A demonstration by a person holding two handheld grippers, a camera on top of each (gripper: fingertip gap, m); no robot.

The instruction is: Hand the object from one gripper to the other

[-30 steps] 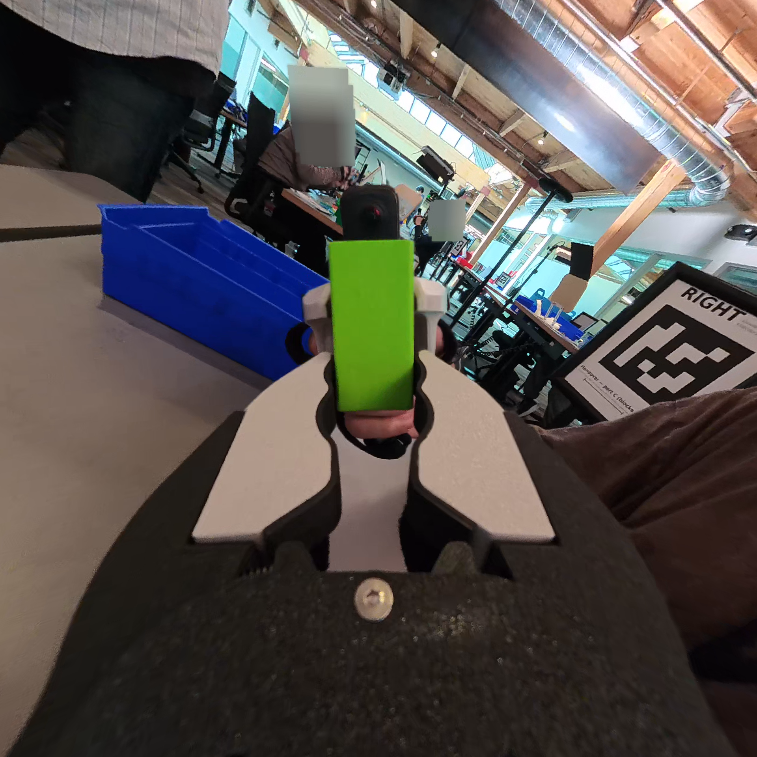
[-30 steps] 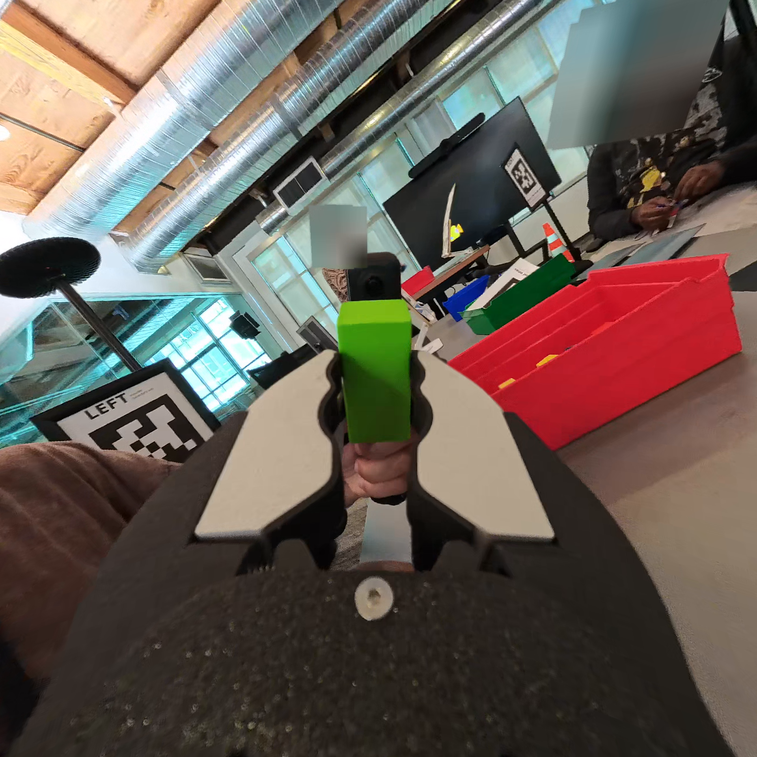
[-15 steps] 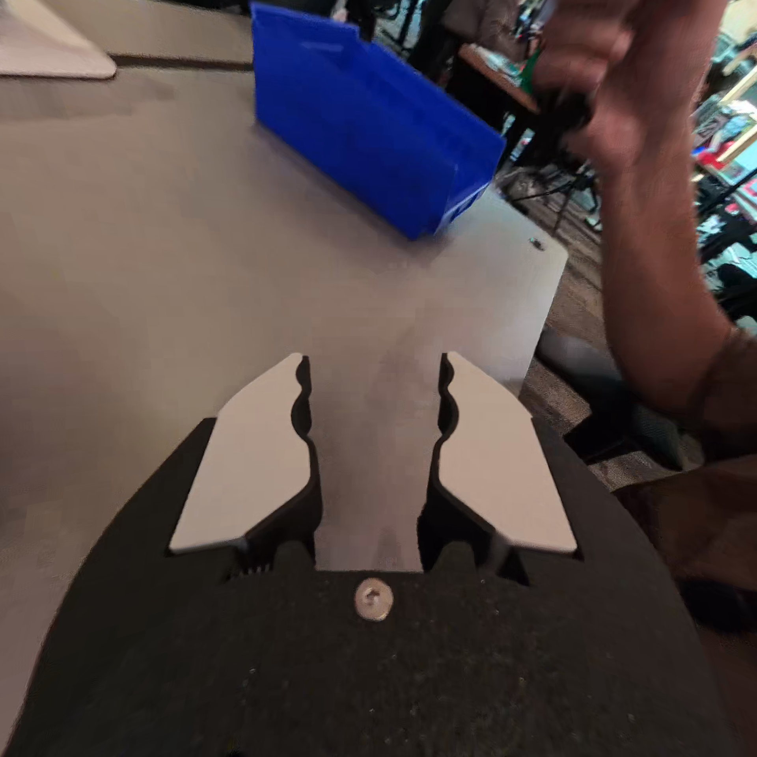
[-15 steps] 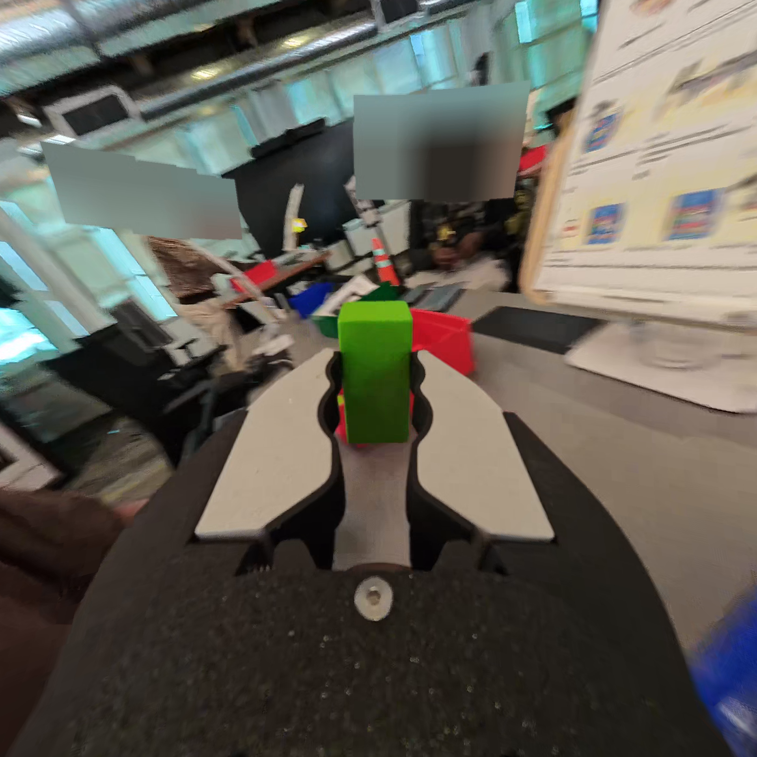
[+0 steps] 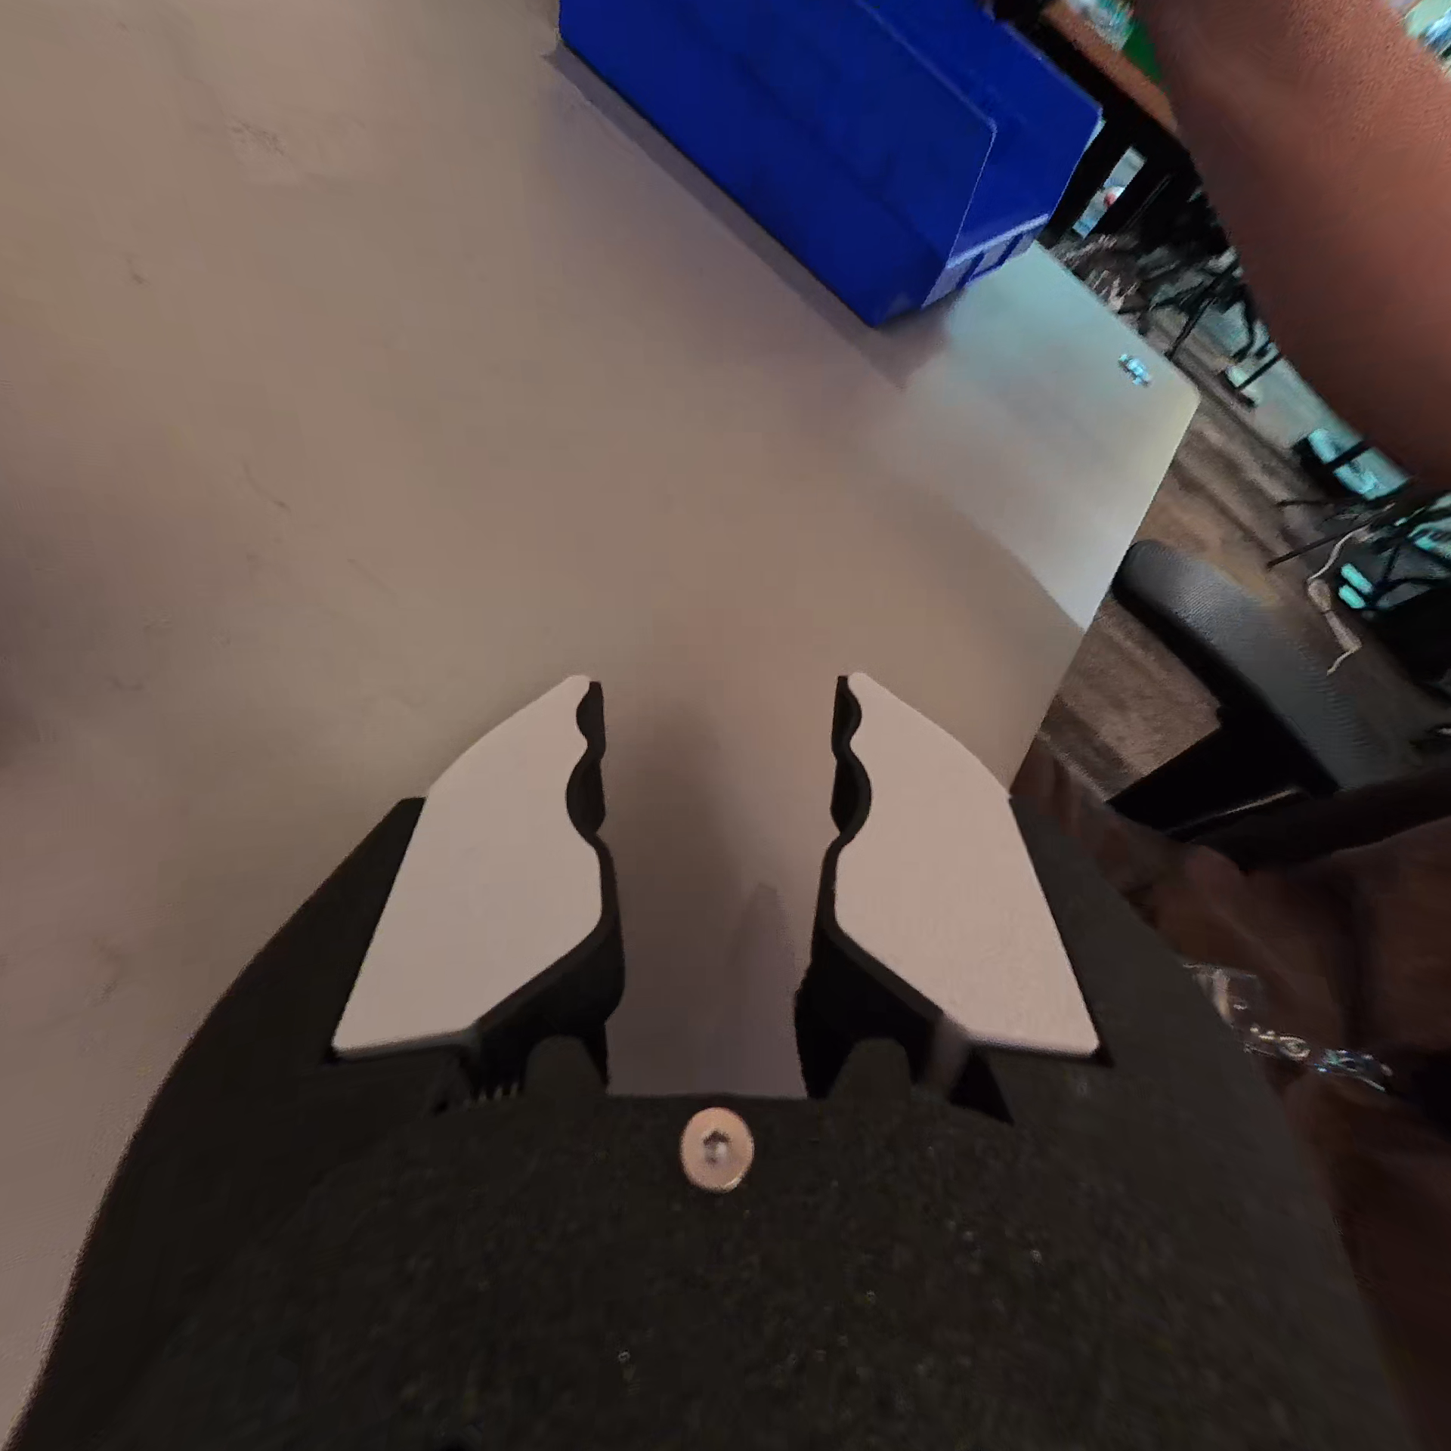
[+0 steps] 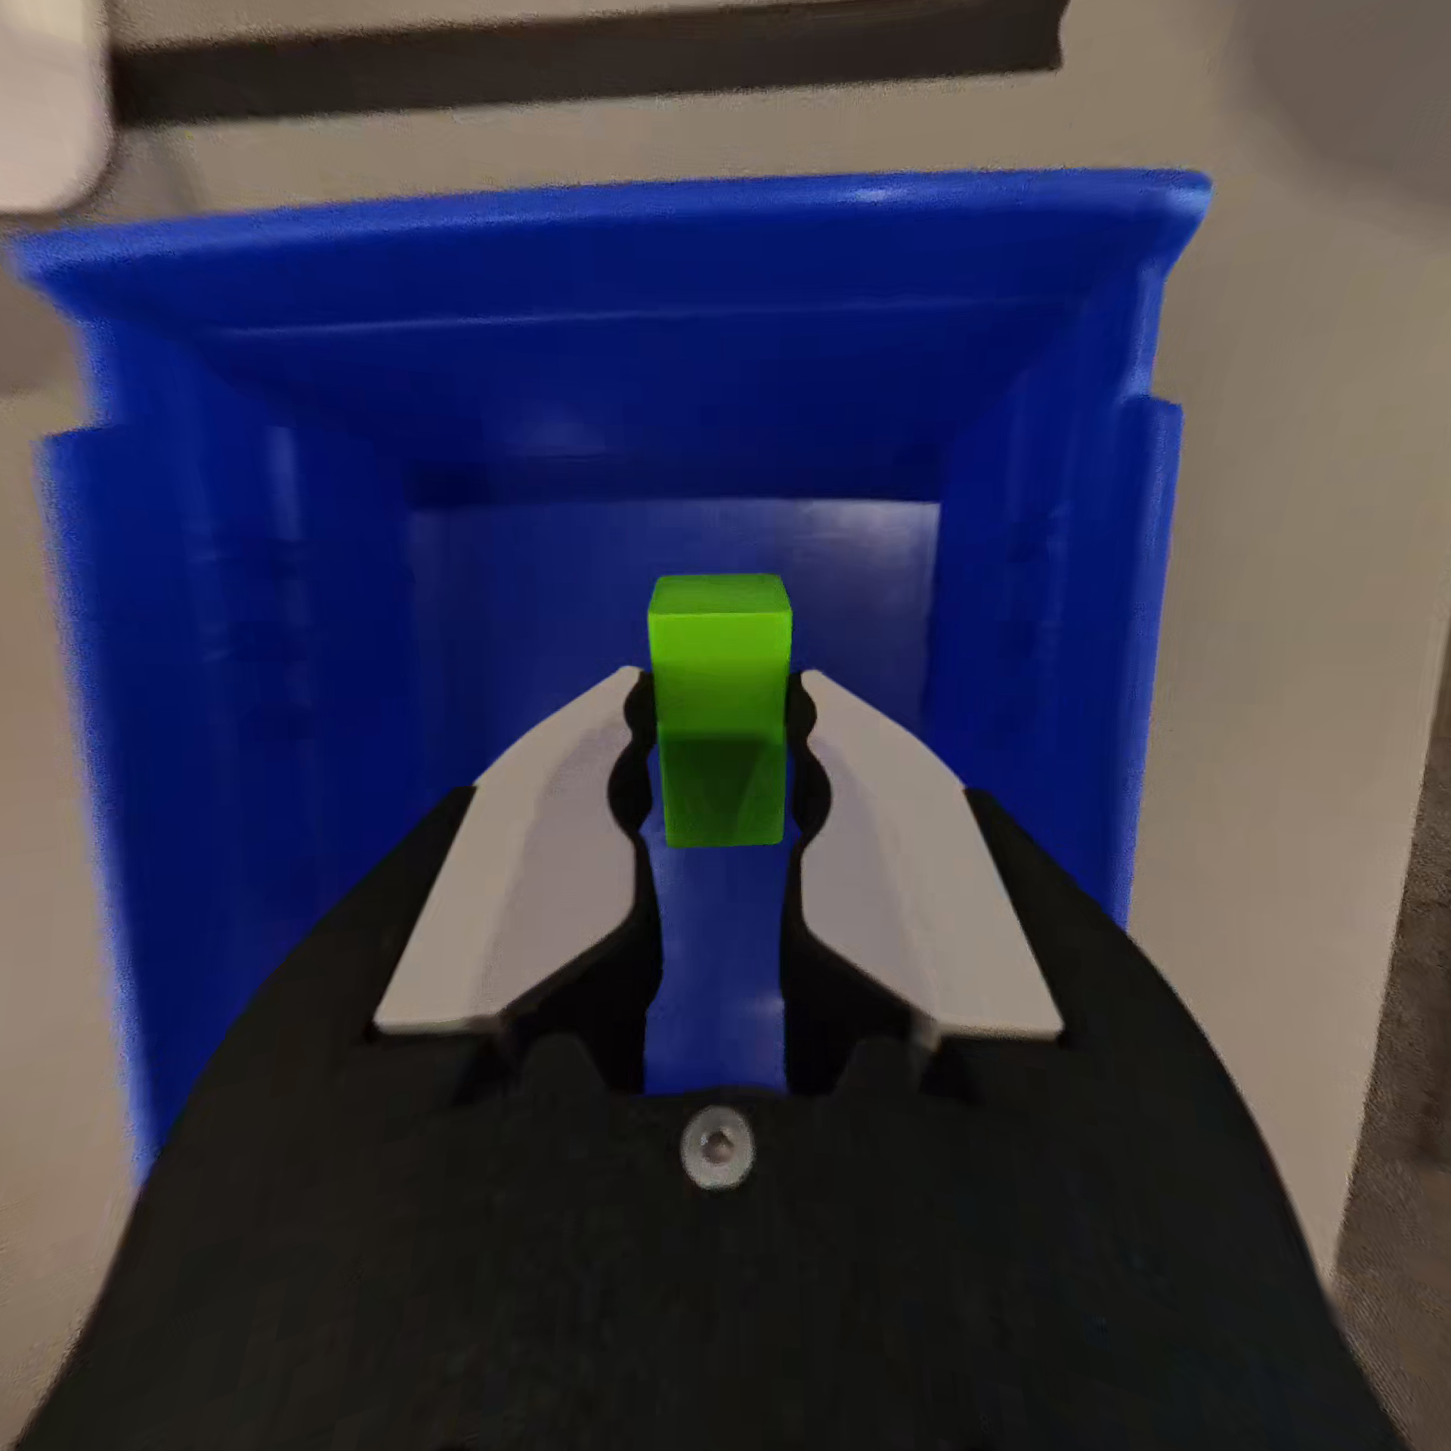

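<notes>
Grey tabletop [image 5: 353, 471] fills my left view, blue bin [image 5: 824, 141] beyond — my left gripper [image 5: 718, 691] gapes wide, holding nothing. My right gripper [image 6: 716, 683] clamps the green block [image 6: 718, 707] above the bin's interior.

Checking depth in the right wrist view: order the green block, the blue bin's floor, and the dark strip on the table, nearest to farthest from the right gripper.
1. Green rectangular block: clamped in the right gripper.
2. Blue plastic bin: floor straight beyond the block.
3. Dark strip: beyond the bin's far rim, at top.
</notes>
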